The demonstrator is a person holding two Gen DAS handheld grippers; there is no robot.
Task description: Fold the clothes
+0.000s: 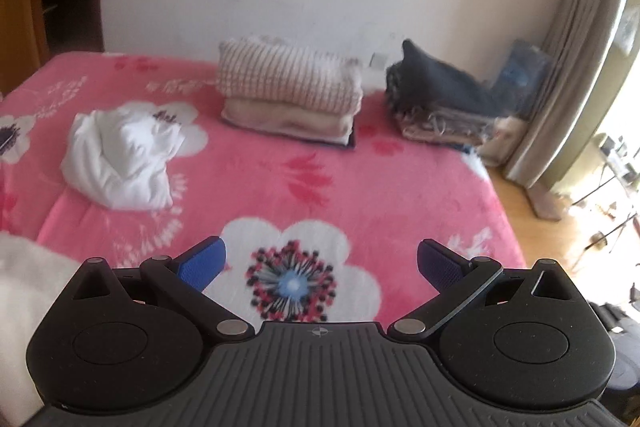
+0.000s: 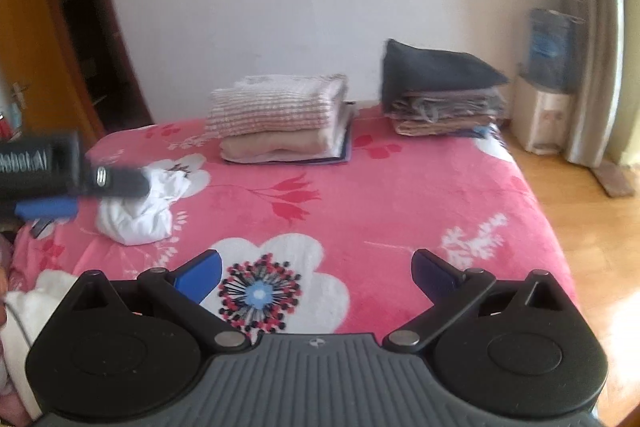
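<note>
Fingers: the left gripper and the right gripper both have their blue-padded fingers spread wide with nothing between them, over the bed.
Task's thing: a crumpled white cotton garment lies in an unfolded heap on the left part of the bed, well apart from both pairs of fingers in their own views; in the right wrist view the left gripper's body partly covers it.
Folded piles: a striped cream knit stack and a dark grey and brown folded stack sit near the far wall.
Surface: pink floral fleece bedspread.
Step in hand: probably reaching for the white heap.
Next move: would call for finding an edge or corner of the heap and spreading it flat.
</note>
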